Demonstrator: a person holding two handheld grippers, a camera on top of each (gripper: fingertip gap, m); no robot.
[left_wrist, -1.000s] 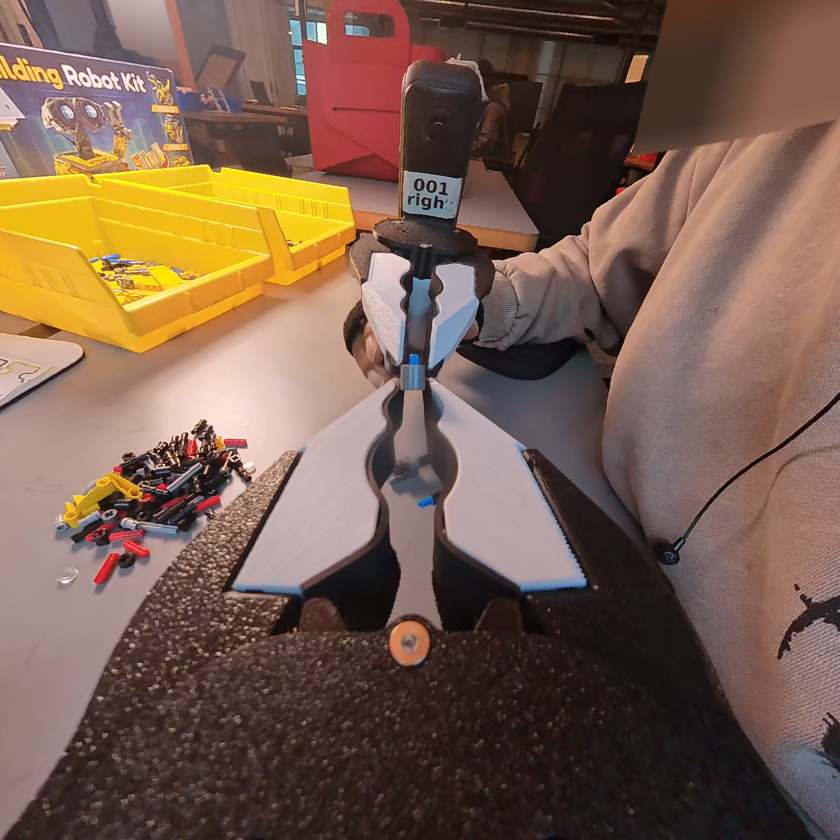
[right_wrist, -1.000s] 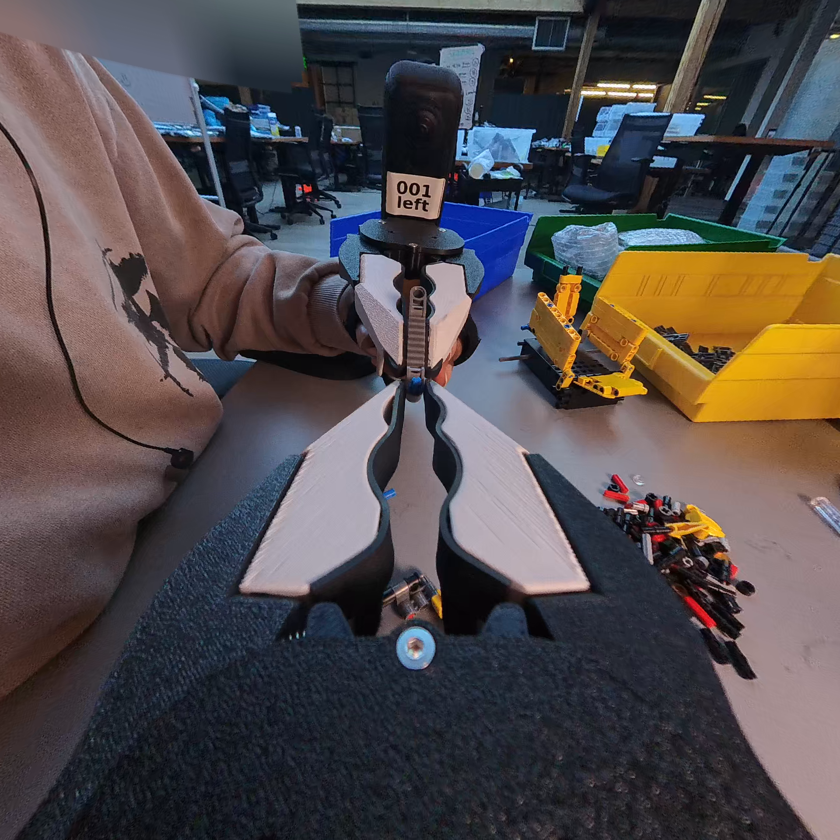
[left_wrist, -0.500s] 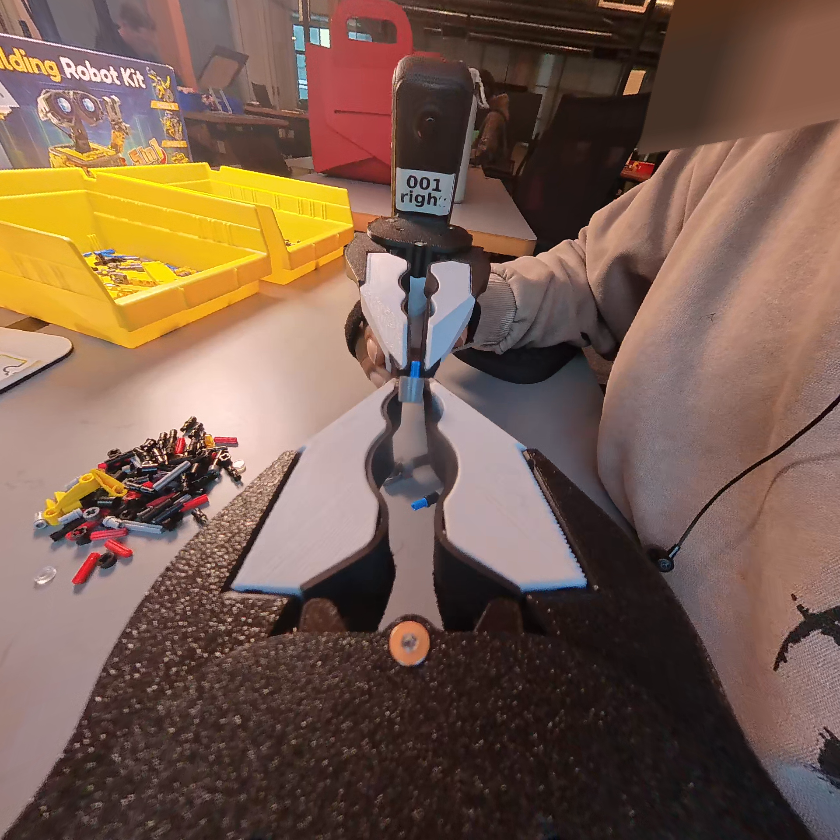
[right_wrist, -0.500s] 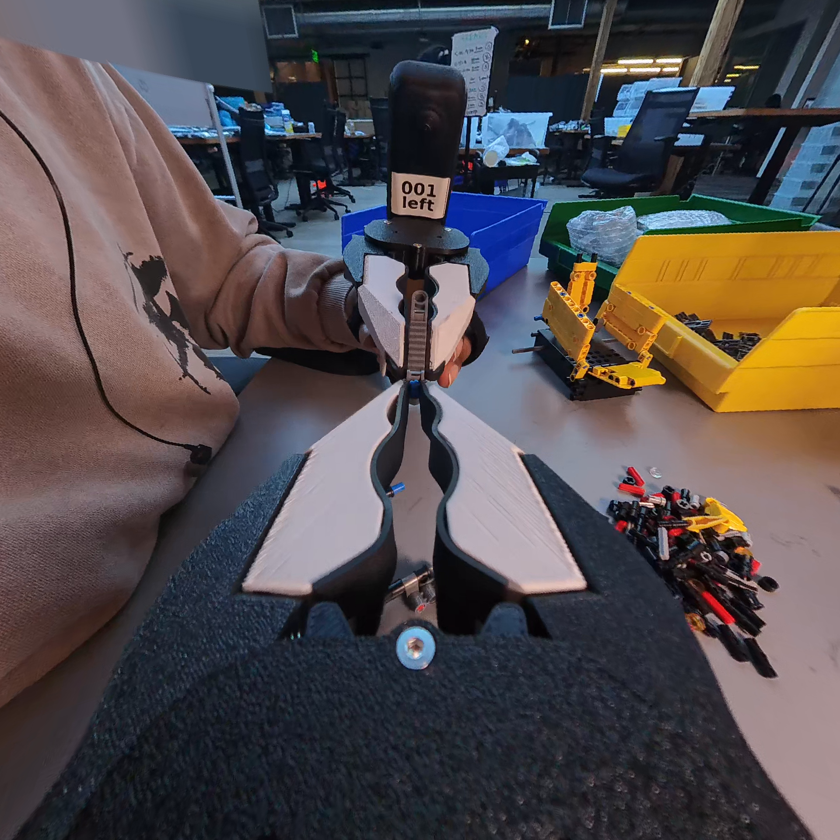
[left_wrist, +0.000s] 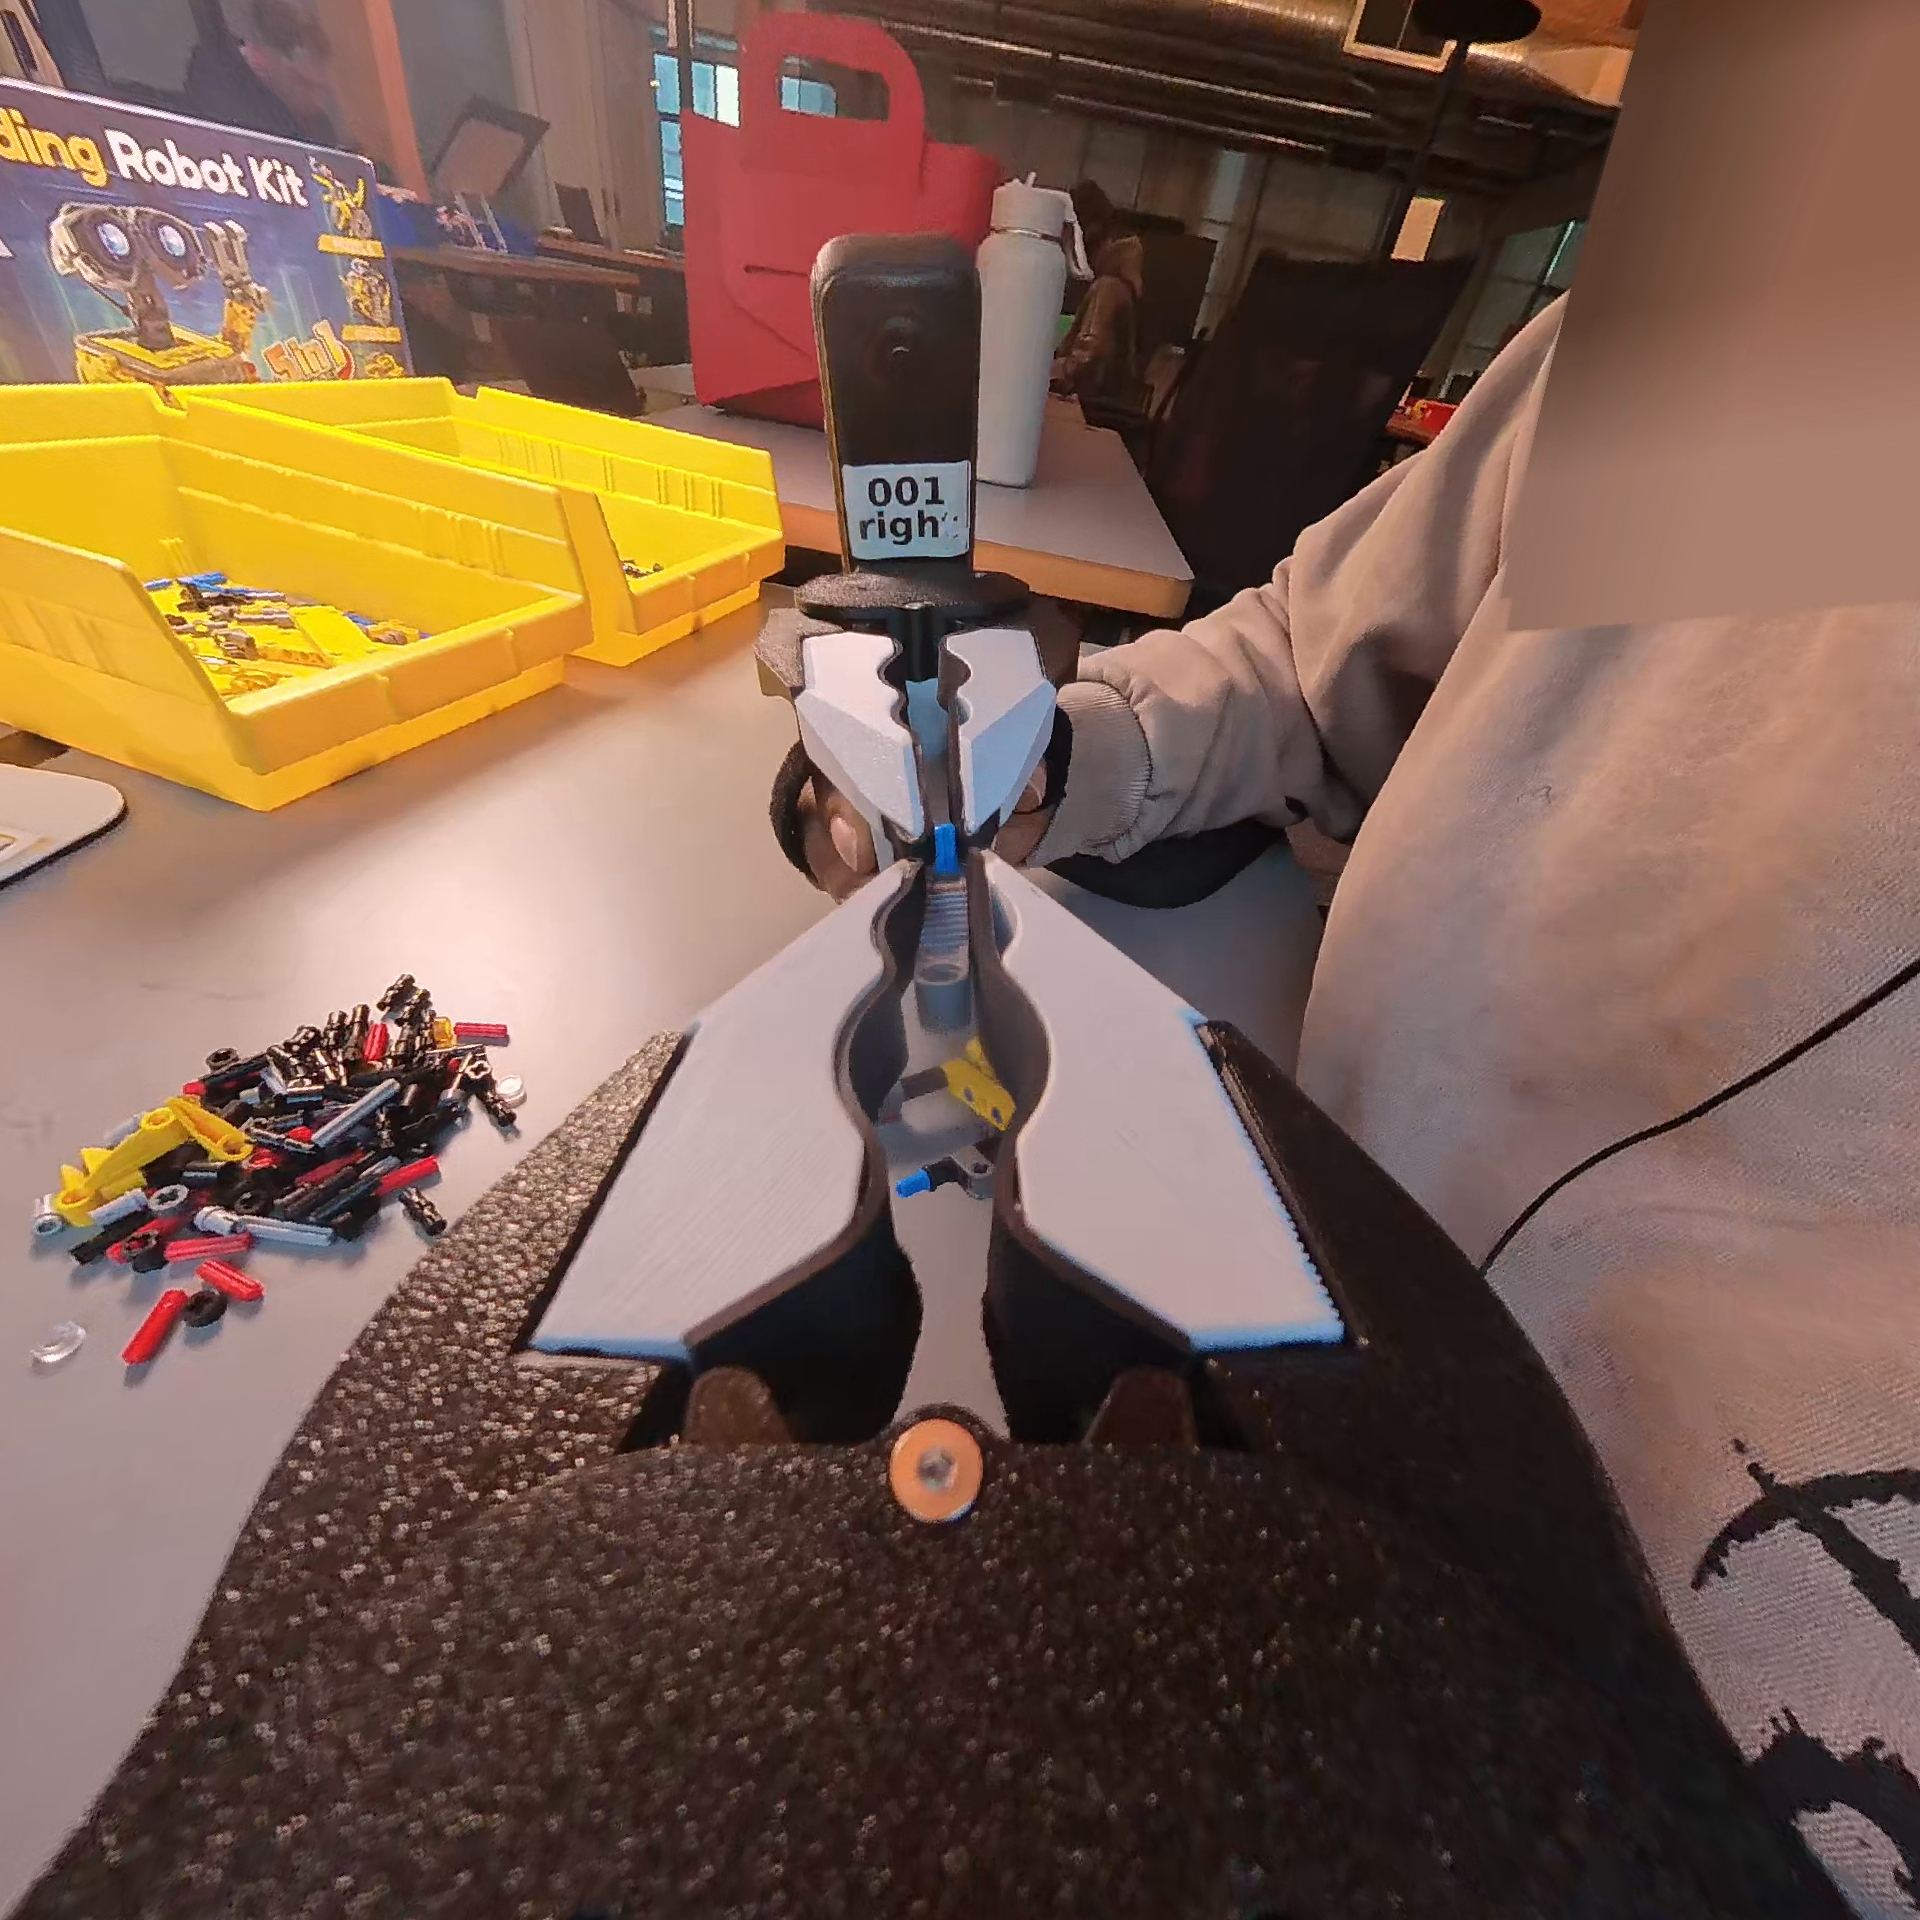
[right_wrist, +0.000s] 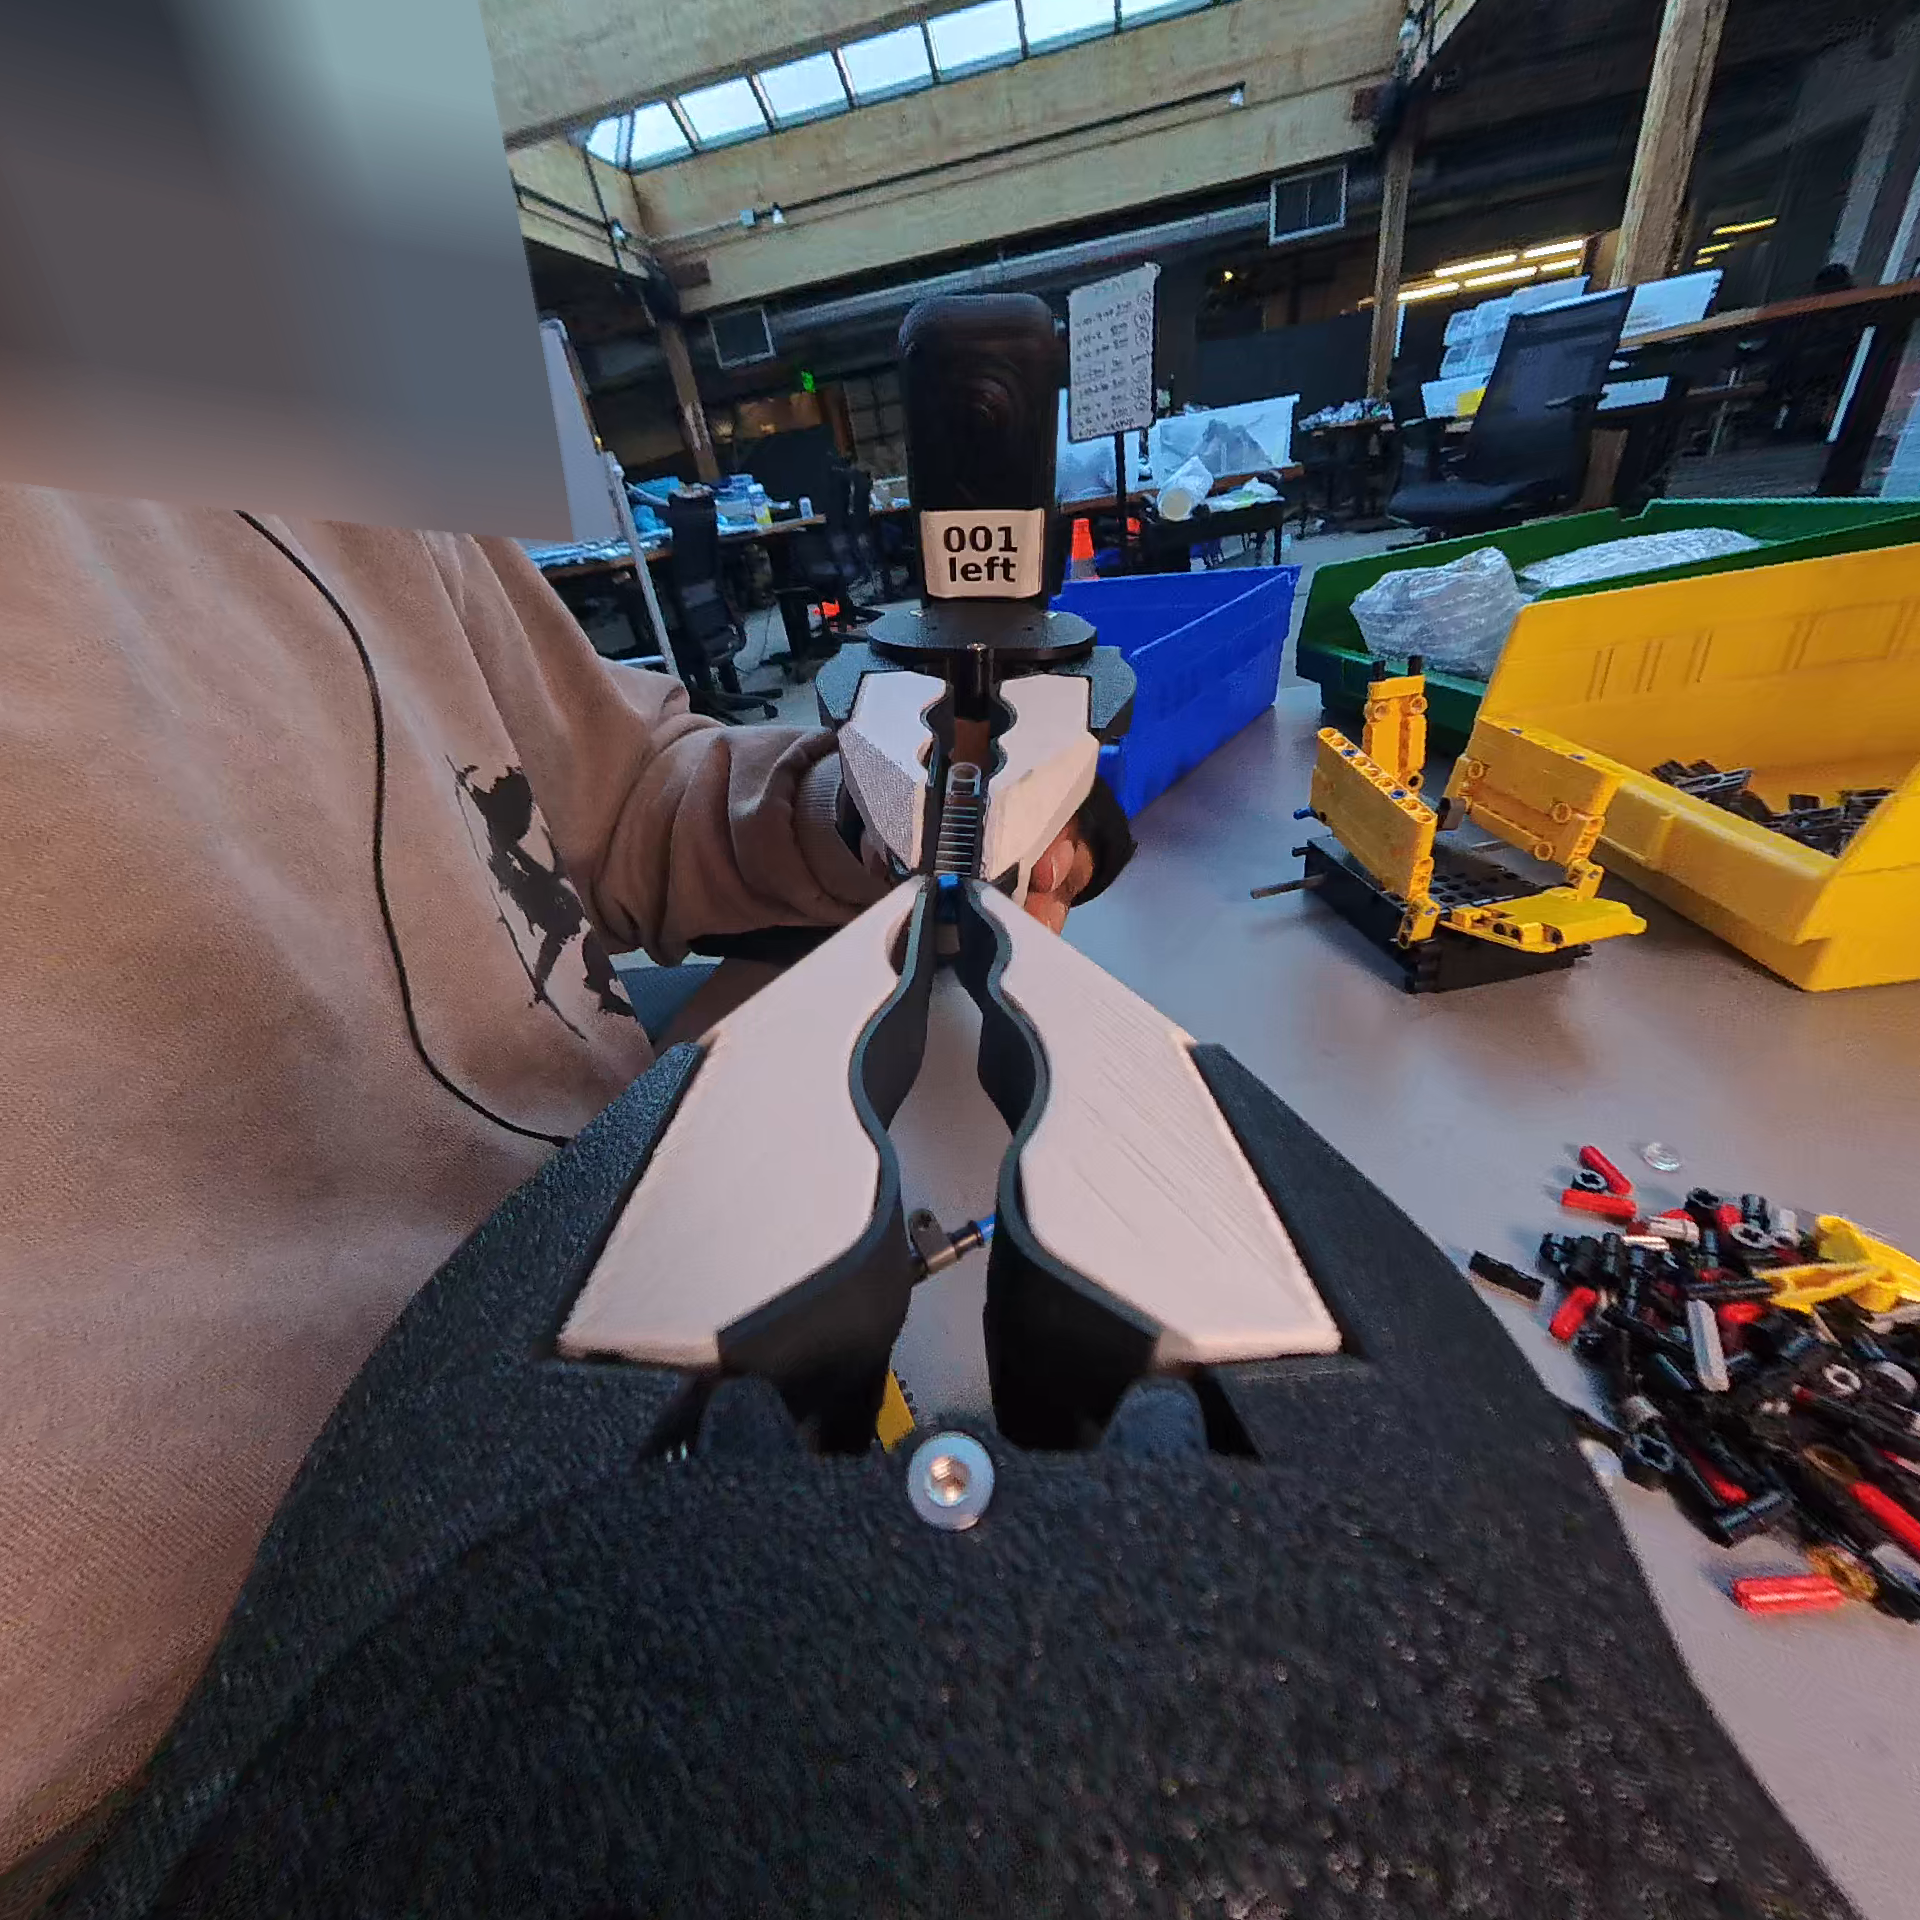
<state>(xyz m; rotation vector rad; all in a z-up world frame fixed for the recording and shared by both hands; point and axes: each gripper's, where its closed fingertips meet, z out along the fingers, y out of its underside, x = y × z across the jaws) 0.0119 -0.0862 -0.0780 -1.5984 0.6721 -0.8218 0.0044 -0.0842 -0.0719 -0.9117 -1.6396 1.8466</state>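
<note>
While my left gripper (left_wrist: 943, 883) clamps a grey ribbed piece (left_wrist: 943, 956), my right gripper (right_wrist: 943, 899) pinches a blue pin (left_wrist: 943, 844) at its end, both above the table (left_wrist: 520, 883) near the parts pile (left_wrist: 281, 1132).

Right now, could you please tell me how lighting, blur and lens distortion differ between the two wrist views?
Left wrist view: warm orange cast on the yellow bins, sharp loose parts pile, soft blur near the left tongs. Right wrist view: cooler daylight, bright skylights, right tongs sharp. Both bow strongly toward their edges.
</note>
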